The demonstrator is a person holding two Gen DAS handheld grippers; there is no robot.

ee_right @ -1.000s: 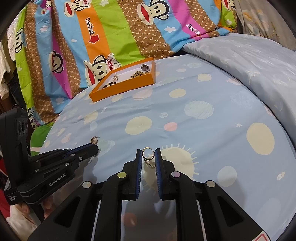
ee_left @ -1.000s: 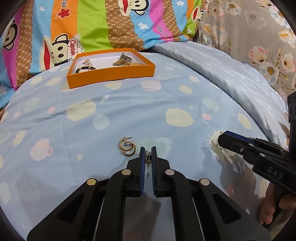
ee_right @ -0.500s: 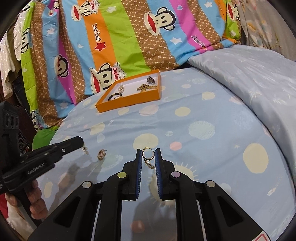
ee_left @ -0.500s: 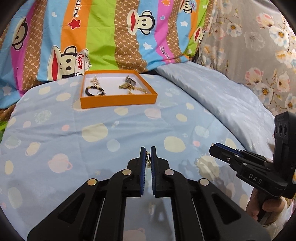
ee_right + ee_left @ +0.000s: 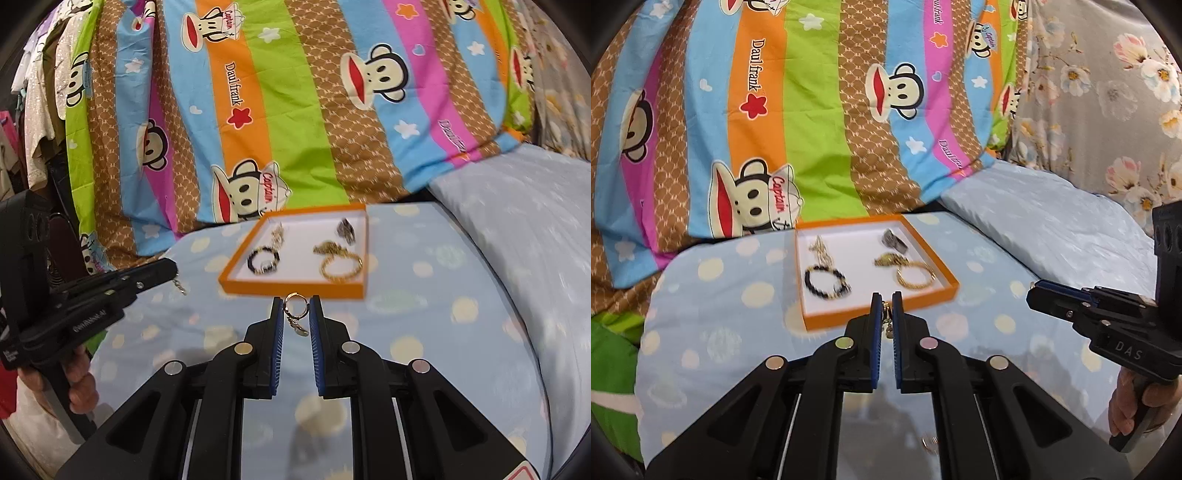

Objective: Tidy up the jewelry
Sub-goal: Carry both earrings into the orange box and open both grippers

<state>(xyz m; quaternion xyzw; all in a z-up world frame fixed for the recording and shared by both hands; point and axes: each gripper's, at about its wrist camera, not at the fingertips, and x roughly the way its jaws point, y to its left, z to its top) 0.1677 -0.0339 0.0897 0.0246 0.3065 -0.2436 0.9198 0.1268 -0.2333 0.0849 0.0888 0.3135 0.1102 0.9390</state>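
We see a big striped blanket with cartoon monkeys (image 5: 820, 122) at twelve o'clock, standing up behind everything. Below it lies a soft blue bed sheet with pale dots (image 5: 731, 306), and a plain light blue quilt (image 5: 517, 236) sits at three o'clock in the right wrist view.

On the sheet rests a flat orange box with a white inside (image 5: 955, 284). In it we count a round black bead bracelet (image 5: 825, 282) at the front left, a gold chain ring (image 5: 915, 277) at the front right, a small dark ring (image 5: 894, 240) at the back right, and a little pale gold piece (image 5: 822, 249) at the back left.

Our left gripper (image 5: 886, 306) hangs just in front of the box, at six o'clock from it. Its blue pads are squeezed nearly together on a tiny gold earring (image 5: 887, 315) that dangles between them.

Our right gripper (image 5: 295, 306) is also at six o'clock from the box. Its pads stand a little apart and pinch a small gold hoop with a hanging charm (image 5: 295, 308). A hand (image 5: 1137, 398) holds its handle at four o'clock in the left wrist view.
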